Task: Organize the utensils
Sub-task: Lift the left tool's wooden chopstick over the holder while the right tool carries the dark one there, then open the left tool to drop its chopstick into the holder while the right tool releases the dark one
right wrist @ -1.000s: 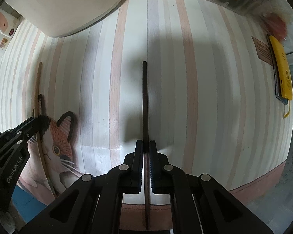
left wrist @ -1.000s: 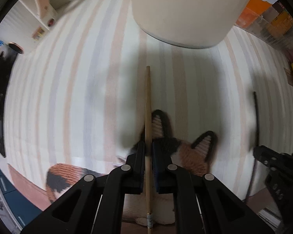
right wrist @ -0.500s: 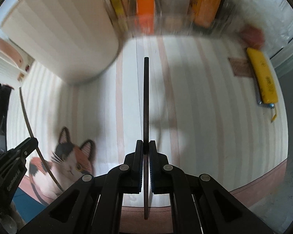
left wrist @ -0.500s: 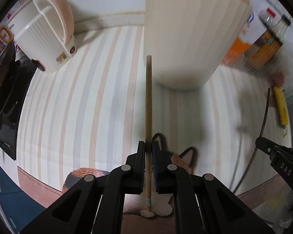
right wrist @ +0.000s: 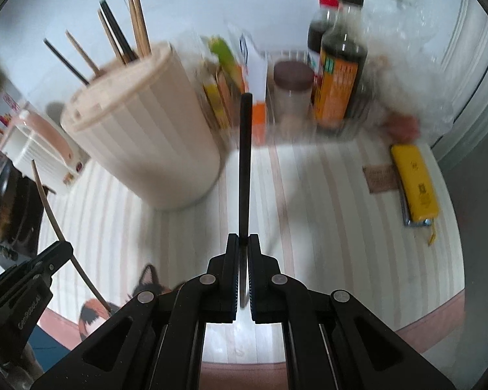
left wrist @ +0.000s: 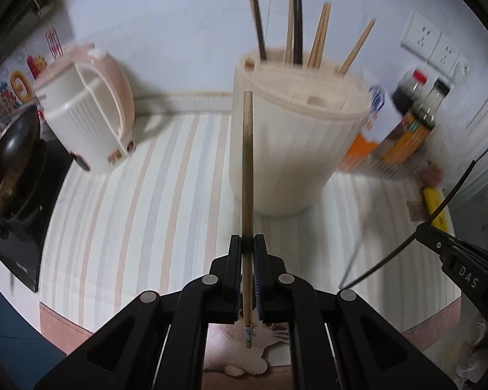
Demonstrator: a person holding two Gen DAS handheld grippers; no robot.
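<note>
Chopsticks (left wrist: 248,169) upright in raised tongs (left wrist: 248,243)

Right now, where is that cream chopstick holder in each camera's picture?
Left wrist view: chopstick holder sits upper center, just right of the wooden chopstick.
Right wrist view: chopstick holder sits upper left.
Shared landmark: the pink kettle, left of it in both.

Both grippers are matte black plastic. The left gripper (left wrist: 248,243) has silver pivot screws and blue ribbed pads (left wrist: 257,292). The right gripper (right wrist: 243,242) matches it, with white "DAS" lettering on its side.
</note>
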